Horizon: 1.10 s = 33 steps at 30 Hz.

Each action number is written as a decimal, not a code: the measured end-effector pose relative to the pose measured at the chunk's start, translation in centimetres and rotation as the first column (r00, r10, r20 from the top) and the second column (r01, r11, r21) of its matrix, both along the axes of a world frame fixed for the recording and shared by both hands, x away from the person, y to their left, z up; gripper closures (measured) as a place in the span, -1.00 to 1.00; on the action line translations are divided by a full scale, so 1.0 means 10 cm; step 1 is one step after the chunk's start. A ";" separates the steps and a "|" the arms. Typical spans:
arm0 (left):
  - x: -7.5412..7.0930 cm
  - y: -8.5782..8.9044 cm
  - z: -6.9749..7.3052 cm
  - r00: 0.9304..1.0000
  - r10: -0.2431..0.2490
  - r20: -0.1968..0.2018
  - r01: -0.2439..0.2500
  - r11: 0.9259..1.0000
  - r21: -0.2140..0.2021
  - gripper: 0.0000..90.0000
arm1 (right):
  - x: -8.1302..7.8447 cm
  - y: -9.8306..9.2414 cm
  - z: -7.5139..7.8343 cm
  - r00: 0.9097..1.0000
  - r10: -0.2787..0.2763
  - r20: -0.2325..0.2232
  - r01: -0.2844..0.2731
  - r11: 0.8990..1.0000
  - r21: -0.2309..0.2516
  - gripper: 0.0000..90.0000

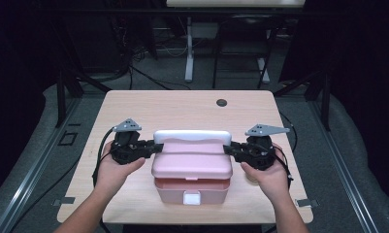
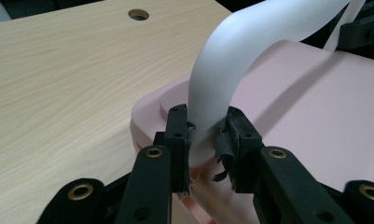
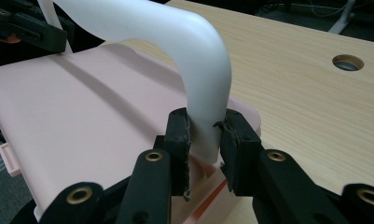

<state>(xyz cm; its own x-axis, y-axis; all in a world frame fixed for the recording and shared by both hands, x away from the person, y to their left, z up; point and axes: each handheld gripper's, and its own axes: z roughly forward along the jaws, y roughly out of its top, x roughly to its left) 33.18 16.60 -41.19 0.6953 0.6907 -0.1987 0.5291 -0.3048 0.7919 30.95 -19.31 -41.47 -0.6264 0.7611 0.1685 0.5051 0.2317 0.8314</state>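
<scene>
A pink box with a white latch (image 1: 191, 197) stands on the front middle of the table. A darker band shows between its lid (image 1: 192, 162) and its base (image 1: 192, 189). A white arched handle (image 1: 192, 135) spans the lid. My left gripper (image 1: 158, 147) is shut on the handle's left end, with the jaws pinching the white handle (image 2: 231, 60) just above the lid (image 2: 315, 102). My right gripper (image 1: 228, 148) is shut on the right end. There its own view shows the handle (image 3: 194, 56) clamped between the jaws over the lid (image 3: 82, 107).
The light wooden table (image 1: 182, 109) has a round cable hole (image 1: 221, 102) near its back edge. Bare tabletop lies behind and beside the box. Dark floor, cables and table legs (image 1: 188, 58) lie beyond the far edge.
</scene>
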 end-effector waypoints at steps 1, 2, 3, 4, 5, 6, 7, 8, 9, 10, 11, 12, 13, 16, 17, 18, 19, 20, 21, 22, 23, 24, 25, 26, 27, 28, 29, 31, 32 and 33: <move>0.00 0.00 0.00 1.000 0.004 0.003 -0.004 1.000 -0.003 0.64 | 0.00 0.00 0.00 1.000 0.000 0.000 0.000 1.000 0.000 0.63; 0.00 0.00 0.00 1.000 0.005 0.002 -0.005 1.000 -0.008 0.64 | 0.00 0.00 0.00 1.000 -0.002 -0.001 0.002 1.000 0.004 0.63; 0.00 0.00 0.01 1.000 0.003 0.004 -0.003 1.000 -0.008 0.64 | 0.00 0.00 0.01 1.000 -0.004 0.004 0.004 1.000 0.007 0.63; 0.00 0.00 0.01 1.000 0.006 0.004 -0.006 1.000 -0.012 0.64 | -0.01 0.00 0.01 1.000 -0.006 0.008 0.006 1.000 0.010 0.63; 0.00 0.01 0.01 1.000 0.003 0.004 -0.003 1.000 -0.008 0.64 | -0.01 0.00 0.01 1.000 -0.008 0.013 0.007 1.000 0.015 0.63; 0.00 0.00 0.01 1.000 0.003 0.005 -0.003 1.000 -0.008 0.64 | -0.01 0.00 0.01 1.000 -0.008 0.013 0.007 1.000 0.015 0.63; -0.01 0.01 0.01 1.000 0.005 0.004 -0.005 1.000 -0.008 0.64 | -0.02 0.00 0.01 1.000 -0.012 0.019 0.012 1.000 0.012 0.63; -0.01 0.01 0.01 1.000 0.005 0.004 -0.005 1.000 -0.008 0.64 | -0.02 0.00 0.01 1.000 -0.012 0.019 0.012 1.000 0.012 0.63; -0.01 0.01 0.02 1.000 0.005 0.005 -0.005 1.000 -0.007 0.64 | -0.02 0.00 0.01 1.000 -0.013 0.021 0.013 1.000 0.012 0.63; -0.01 0.01 0.02 1.000 0.004 0.004 -0.004 1.000 -0.006 0.64 | -0.02 0.00 0.01 1.000 -0.013 0.022 0.013 1.000 0.013 0.63; -0.02 0.02 0.03 1.000 0.000 0.001 0.000 1.000 -0.004 0.64 | -0.02 0.01 0.01 1.000 -0.015 0.023 0.015 1.000 0.016 0.63; -0.02 0.01 0.03 1.000 0.005 0.002 -0.005 1.000 -0.007 0.64 | -0.02 0.01 0.01 1.000 -0.016 0.024 0.015 1.000 0.017 0.63; -0.02 0.02 0.04 1.000 0.002 0.005 -0.002 1.000 -0.006 0.64 | -0.02 0.01 0.01 1.000 -0.016 0.024 0.015 1.000 0.017 0.63; -0.03 0.02 0.05 1.000 0.004 0.003 -0.004 1.000 -0.007 0.64 | -0.03 0.02 0.02 0.999 -0.016 0.028 0.016 1.000 0.022 0.63; -0.02 0.03 0.06 1.000 0.004 0.000 -0.004 1.000 -0.012 0.64 | -0.03 0.02 0.02 0.999 -0.016 0.029 0.015 1.000 0.023 0.63; -0.01 0.03 0.06 1.000 0.003 0.003 -0.003 1.000 -0.016 0.64 | -0.03 0.02 0.03 0.999 -0.016 0.028 0.015 1.000 0.027 0.63; 0.00 0.04 0.06 1.000 0.006 -0.002 -0.006 1.000 -0.022 0.63 | -0.03 0.02 0.03 0.999 -0.016 0.029 0.015 0.999 0.031 0.63; 0.00 0.04 0.06 1.000 0.007 -0.001 -0.007 1.000 -0.024 0.63 | -0.02 0.01 0.03 0.999 -0.017 0.029 0.016 0.999 0.035 0.63; 0.01 0.05 0.06 1.000 0.003 -0.002 -0.003 1.000 -0.025 0.62 | -0.02 0.01 0.03 0.999 -0.017 0.032 0.016 0.999 0.035 0.63; 0.01 0.05 0.07 1.000 0.007 0.004 -0.007 0.999 -0.037 0.61 | -0.02 0.01 0.03 0.999 -0.017 0.031 0.016 0.999 0.036 0.63; 0.01 0.06 0.08 1.000 0.008 0.003 -0.008 0.999 -0.046 0.60 | -0.02 0.01 0.03 0.999 -0.016 0.030 0.015 0.999 0.038 0.63; 0.01 0.08 0.09 1.000 0.007 0.005 -0.007 0.999 -0.048 0.59 | -0.02 0.00 0.03 0.999 -0.014 0.029 0.013 0.999 0.038 0.63; 0.00 0.08 0.10 1.000 0.005 0.008 -0.004 0.999 -0.042 0.59 | -0.01 0.00 0.03 0.999 -0.013 0.029 0.012 0.999 0.043 0.63; -0.03 0.10 0.14 1.000 0.006 0.016 -0.006 1.000 -0.028 0.60 | -0.01 -0.01 0.03 1.000 -0.013 0.028 0.011 0.999 0.050 0.63; -0.03 0.10 0.14 1.000 0.006 0.016 -0.006 1.000 -0.028 0.60 | -0.01 -0.01 0.03 1.000 -0.013 0.028 0.011 0.999 0.050 0.63; -0.04 0.11 0.15 1.000 0.005 0.017 -0.005 1.000 -0.022 0.60 | -0.01 -0.01 0.03 1.000 -0.013 0.029 0.012 0.999 0.049 0.63; -0.06 0.13 0.17 1.000 0.007 0.026 -0.007 1.000 -0.022 0.60 | -0.01 -0.01 0.03 1.000 -0.013 0.029 0.012 0.999 0.049 0.63; -0.12 0.20 0.21 0.999 0.015 0.033 -0.014 1.000 -0.023 0.62 | -0.01 -0.01 0.03 0.999 -0.015 0.029 0.014 0.999 0.048 0.63; -0.14 0.24 0.22 0.999 0.017 0.031 -0.016 1.000 -0.026 0.63 | -0.01 -0.01 0.03 0.999 -0.016 0.028 0.015 0.999 0.049 0.63; -0.14 0.24 0.22 0.999 0.017 0.031 -0.016 1.000 -0.026 0.64 | -0.01 -0.01 0.03 0.999 -0.016 0.028 0.015 0.999 0.049 0.63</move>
